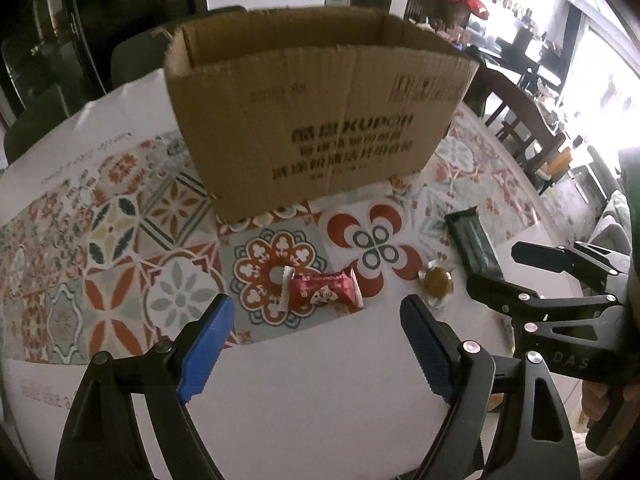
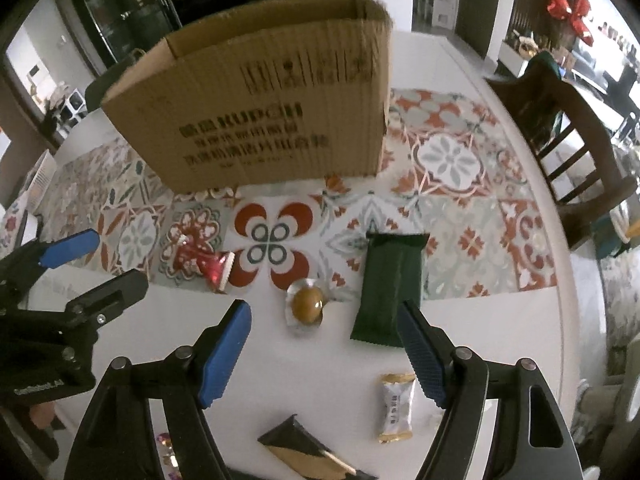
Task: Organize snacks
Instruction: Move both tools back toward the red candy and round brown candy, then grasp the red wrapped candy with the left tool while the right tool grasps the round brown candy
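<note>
Left wrist view is showing the left gripper (image 1: 316,340) gaping open, empty, near the red candy (image 1: 324,290); the right gripper (image 2: 324,344) is hovering open near the green packet (image 2: 390,288).

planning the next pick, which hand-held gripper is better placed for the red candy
Left. The left hand-held gripper stands open with the red candy just ahead, centred between its fingers. The right hand-held gripper faces the round sweet instead.
</note>
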`<state>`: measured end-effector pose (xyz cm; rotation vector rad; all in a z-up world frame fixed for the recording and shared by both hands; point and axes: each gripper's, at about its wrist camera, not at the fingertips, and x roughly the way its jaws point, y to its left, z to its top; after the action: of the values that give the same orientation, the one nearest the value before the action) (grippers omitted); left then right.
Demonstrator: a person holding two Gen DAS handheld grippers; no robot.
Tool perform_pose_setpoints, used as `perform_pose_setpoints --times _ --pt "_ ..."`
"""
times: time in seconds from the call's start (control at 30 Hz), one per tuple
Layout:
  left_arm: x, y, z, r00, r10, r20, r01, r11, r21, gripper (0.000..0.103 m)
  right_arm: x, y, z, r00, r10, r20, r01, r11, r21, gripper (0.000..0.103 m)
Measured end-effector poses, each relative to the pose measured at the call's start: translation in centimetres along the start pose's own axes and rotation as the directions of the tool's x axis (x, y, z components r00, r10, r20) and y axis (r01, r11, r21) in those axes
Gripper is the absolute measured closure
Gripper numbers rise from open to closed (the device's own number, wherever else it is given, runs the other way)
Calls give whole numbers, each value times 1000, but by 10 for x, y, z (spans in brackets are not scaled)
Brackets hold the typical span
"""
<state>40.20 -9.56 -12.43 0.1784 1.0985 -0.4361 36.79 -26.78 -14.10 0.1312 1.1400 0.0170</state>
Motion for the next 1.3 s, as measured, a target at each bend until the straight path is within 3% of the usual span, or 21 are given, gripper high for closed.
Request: perform_pose_setpoints --times 0.17,0.33,0.4,0.87,1.07,1.3 --pt "19 2 2 999 -33 -37 32 999 -26 18 16 -1 1 999 30 -44 -30 999 13 41" --pt "34 3 6 997 -46 -61 44 998 -41 18 33 2 2 995 62 -80 -60 998 23 41" --pt "41 2 7 997 -34 -71 31 999 -39 18 38 2 2 993 74 -89 -72 997 31 49" --pt "77 4 11 990 -19 -137 11 998 -64 19 66 1 7 989 73 -128 -67 996 55 60" --pt "84 0 14 992 -9 -128 4 999 -35 30 68 6 9 989 74 -130 -71 997 21 72" --pt "84 -2 15 994 5 -108 -7 1000 -22 53 70 10 9 989 76 -127 -74 997 17 73"
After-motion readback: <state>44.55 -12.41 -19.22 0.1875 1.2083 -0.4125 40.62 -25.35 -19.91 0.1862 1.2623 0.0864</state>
